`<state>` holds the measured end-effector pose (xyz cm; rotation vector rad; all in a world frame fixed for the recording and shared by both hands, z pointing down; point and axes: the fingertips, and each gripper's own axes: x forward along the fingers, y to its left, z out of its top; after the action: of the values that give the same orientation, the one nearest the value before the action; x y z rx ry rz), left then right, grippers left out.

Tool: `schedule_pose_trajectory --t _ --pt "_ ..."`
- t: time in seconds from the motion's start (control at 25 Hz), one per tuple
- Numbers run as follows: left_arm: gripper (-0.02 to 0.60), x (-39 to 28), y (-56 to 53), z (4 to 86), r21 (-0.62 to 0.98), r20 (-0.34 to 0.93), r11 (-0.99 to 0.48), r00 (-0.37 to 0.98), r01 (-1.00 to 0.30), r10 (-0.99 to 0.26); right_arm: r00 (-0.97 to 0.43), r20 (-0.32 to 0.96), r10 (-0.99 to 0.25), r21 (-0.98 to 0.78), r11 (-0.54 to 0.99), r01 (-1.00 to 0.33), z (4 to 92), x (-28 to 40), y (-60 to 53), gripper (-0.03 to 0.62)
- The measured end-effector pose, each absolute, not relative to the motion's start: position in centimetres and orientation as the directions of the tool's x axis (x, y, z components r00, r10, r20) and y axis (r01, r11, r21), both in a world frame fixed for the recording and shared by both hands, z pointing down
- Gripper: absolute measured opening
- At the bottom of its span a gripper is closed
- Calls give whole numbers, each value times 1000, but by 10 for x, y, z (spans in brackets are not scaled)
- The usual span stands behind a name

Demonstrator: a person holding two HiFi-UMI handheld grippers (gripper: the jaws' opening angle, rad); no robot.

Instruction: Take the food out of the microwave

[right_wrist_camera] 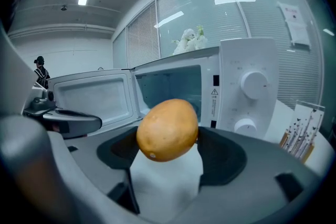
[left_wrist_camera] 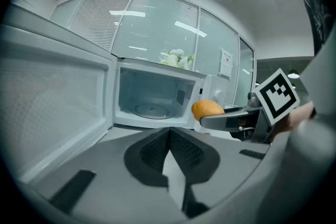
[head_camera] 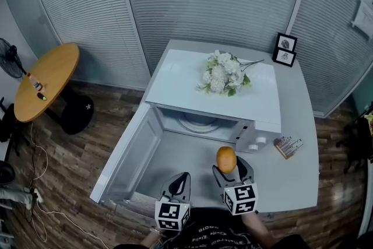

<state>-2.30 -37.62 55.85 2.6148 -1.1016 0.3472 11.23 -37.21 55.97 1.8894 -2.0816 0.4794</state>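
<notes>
R gripper (head_camera: 231,167) clamped on orange (head_camera: 226,158), held outside microwave (head_camera: 221,96), near its ctrl panel, above table (head_camera: 303,125). L gripper (head_camera: 178,182) jaws pressed together, nothing between, facing the cavity. Door (head_camera: 131,151) swung open to the left.

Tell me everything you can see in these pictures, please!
Grey table: one, grey, by the blinds.
Microwave: one, white, on the grey table, door open.
Orange fruit: one, orange, between the jaws of the right gripper, outside the microwave.
Flowers: one bunch, white, on top of the microwave.
Picture frames: two, black, at the grey table's far right corner.
Round table: one, wooden, on the floor at left.
Left gripper: one, grey, jaws together, empty.
Right gripper: one, grey, shut on the orange fruit.
</notes>
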Motion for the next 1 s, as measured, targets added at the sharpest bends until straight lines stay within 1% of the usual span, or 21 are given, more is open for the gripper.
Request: schedule_pose_trajectory --t 0.4,1.0 --pt "8 2 -375 548 162 296 -713 723 -682 -625 -74 411 -908 -41 63 -997 555 125 -351 347" --pt "8 8 -374 552 168 299 -732 742 -660 -600 -36 417 -908 -94 -4 -996 563 130 -329 347"
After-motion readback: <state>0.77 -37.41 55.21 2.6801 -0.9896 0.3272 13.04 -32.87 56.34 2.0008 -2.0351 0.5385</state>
